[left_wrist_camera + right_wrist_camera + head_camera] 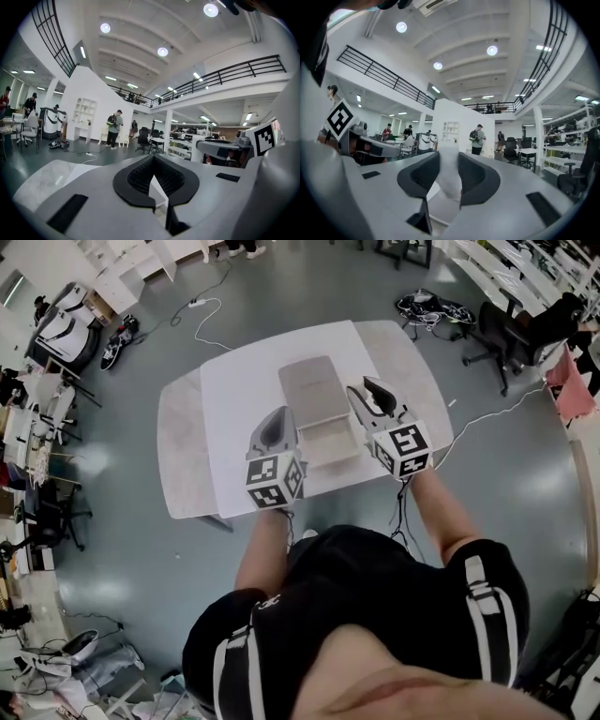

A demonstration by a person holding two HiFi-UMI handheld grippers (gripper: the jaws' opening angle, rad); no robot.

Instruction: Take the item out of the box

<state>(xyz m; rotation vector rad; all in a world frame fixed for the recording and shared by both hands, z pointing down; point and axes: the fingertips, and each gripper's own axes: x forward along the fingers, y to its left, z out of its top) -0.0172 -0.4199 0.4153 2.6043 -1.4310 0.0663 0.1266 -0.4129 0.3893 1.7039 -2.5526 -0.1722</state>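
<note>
Bare arms (262, 554) reach toward twelve o'clock; left gripper (275, 418) fingers clench the open box (314, 385) wall at nine o'clock, right gripper (368, 388) fingers grasp its three-o'clock wall (likely steadying it on the tabletop (234, 399)); the item, not discernible, presumably lies inside.

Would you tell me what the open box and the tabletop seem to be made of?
The box looks like rigid cardboard, matte pale beige: flat panels, crisp straight edges, no glare. The tabletop looks like stone or stone-look laminate, light grey with faint mottling and a soft sheen; which one I cannot tell.
</note>
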